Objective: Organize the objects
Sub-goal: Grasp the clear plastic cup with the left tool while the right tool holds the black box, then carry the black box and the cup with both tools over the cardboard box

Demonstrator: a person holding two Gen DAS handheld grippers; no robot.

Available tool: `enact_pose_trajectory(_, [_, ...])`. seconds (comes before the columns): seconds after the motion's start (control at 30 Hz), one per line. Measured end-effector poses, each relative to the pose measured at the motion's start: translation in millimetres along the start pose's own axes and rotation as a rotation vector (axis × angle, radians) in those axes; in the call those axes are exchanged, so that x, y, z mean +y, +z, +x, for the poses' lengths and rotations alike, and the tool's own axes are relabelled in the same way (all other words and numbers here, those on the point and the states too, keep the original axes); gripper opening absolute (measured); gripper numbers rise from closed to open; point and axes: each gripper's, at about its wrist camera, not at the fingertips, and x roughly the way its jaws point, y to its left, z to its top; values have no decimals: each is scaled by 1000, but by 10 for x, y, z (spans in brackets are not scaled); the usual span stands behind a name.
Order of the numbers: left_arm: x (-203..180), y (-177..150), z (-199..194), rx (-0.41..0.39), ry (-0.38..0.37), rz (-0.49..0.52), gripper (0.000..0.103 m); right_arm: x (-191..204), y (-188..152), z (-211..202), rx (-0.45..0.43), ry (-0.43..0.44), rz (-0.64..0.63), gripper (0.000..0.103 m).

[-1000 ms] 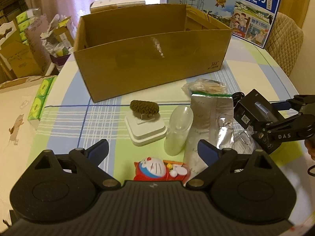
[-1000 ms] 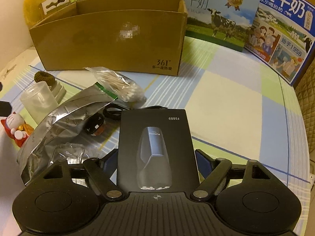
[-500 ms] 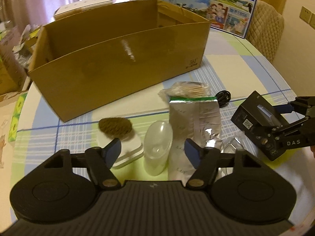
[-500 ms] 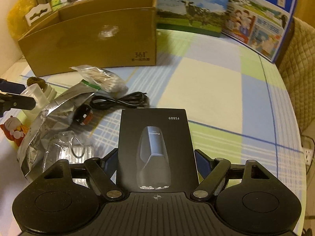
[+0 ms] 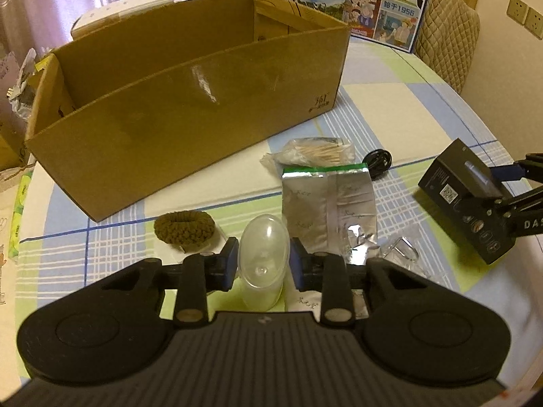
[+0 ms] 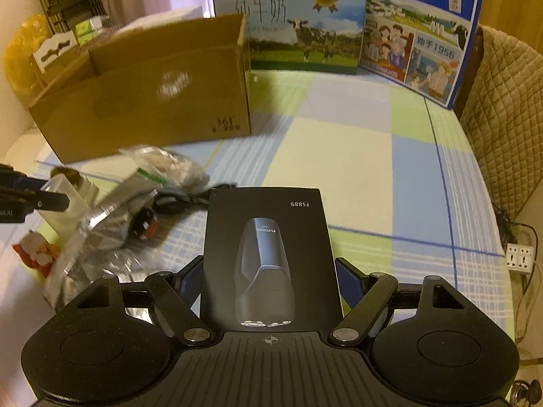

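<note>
A clear plastic cup [image 5: 263, 247] stands on the checked tablecloth between the blue pads of my left gripper [image 5: 264, 266]. The jaws are closing and both pads touch the cup's sides. My right gripper [image 6: 271, 281] is shut on a black shaver box [image 6: 268, 237], held off the table; that box [image 5: 458, 196] also shows at the right in the left wrist view. An open cardboard box [image 5: 190, 95] stands behind the loose items. Beside the cup lie a brown knitted ring [image 5: 185, 230] and a silver foil bag [image 5: 329, 203].
A bag of wooden sticks [image 5: 315, 152], a black cable [image 5: 376, 161] and a clear plastic piece [image 5: 400, 254] lie by the foil bag. A small red and white toy [image 6: 37, 251] sits at the left. Milk cartons [image 6: 305, 27] stand at the back, a quilted chair [image 6: 502, 101] at the right.
My left gripper moved forward past the toy to the cup and its jaws drew in from wide apart onto the cup. The right gripper rose and rolled with the black box.
</note>
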Motion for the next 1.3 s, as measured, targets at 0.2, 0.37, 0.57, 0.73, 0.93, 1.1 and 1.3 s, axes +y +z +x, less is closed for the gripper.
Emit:
enact_pose_trajectory(0.2, [84,81,-253,-46,1,-24,27,148,228,-131,-49,50,-18,76])
enact_pose_trajectory(0.37, [223,225,-528,-105,3,-62,27,353,450,-167,-83,99,-54,76])
enact_pose_trajectory(0.57, [412,469,-817,-185,10,-101,27,591,801,-162,-129,164,-91,76])
enact_pose_trajectory(0.73, [552,713,-939,-237,17,-111,27,814,1186,-153,-179,209,-121,76])
enact_pose_trajectory(0.93, [740,1048,-952,-288,44,-118,27,1058,1694,-41,-246,241,-157,76])
enact_pose_trajectory(1.1, [952,1347,-868,-309,73,-139,27,1204,2095,235,-275,248,-155,76])
enact_pose_trajectory(1.3, [1208,1563,-616,-287,105,-167,27,1271,2379,768,-245,202,-128,76])
